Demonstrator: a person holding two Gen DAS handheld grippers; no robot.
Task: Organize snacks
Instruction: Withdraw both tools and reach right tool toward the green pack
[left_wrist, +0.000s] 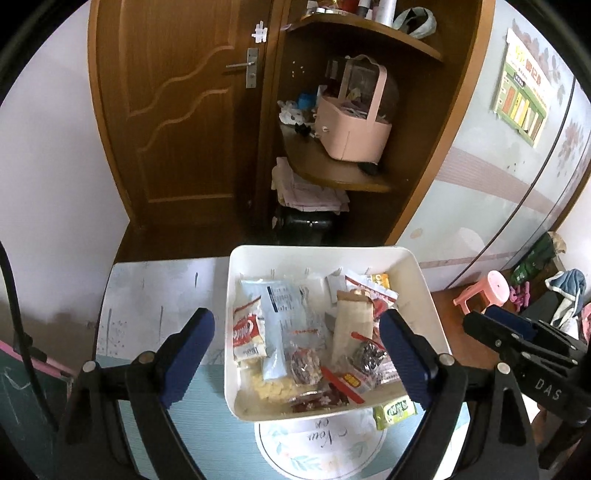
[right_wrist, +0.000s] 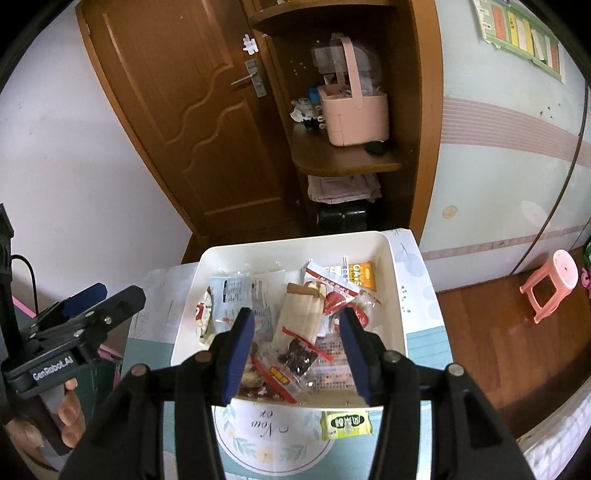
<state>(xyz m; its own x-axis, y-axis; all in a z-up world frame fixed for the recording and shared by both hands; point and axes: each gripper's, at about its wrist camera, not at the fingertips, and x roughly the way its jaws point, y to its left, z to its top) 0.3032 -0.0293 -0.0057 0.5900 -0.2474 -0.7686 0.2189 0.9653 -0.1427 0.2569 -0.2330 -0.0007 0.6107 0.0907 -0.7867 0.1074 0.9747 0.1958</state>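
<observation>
A: Quick, nearest first. What's w/ the right hand-held gripper (right_wrist: 297, 356)?

B: Jaws partly apart, nothing in them. It hangs over the near edge of the white bin (right_wrist: 391, 254). Just this side of that edge, a small green snack packet (right_wrist: 345, 424) lies flat on the bench (right_wrist: 421, 343), outside the bin, touching or nearly touching its front wall.

A: And the left one?

B: Left hand-held gripper (left_wrist: 297, 360) gapes wide, also empty, held back a bit from the bin's near-left side. From its cam the green packet sits down by the right finger (left_wrist: 404, 360), so off to its right.

A: So which is nearer the stray packet?

B: Right, I'd say. Packet's almost straight below and a touch right of the right gripper's gap; long axis runs left-right, along the bin's front wall. Prob. needs the jaws across its short side, so little or no wrist turn.

A: Inside the bin?

B: Piled snacks: clear bag w/ dark dried fruit (right_wrist: 297, 356) near front, tan paper pouch (right_wrist: 301, 312) mid, pale blue packet (right_wrist: 229, 291) left, orange-yellow packet (right_wrist: 364, 275) at far right corner.

A: Beyond that?

B: Wooden door (right_wrist: 177, 103), open shelf w/ a pink basket (right_wrist: 354, 107), pink stool (right_wrist: 550, 288) on the floor at right.
</observation>
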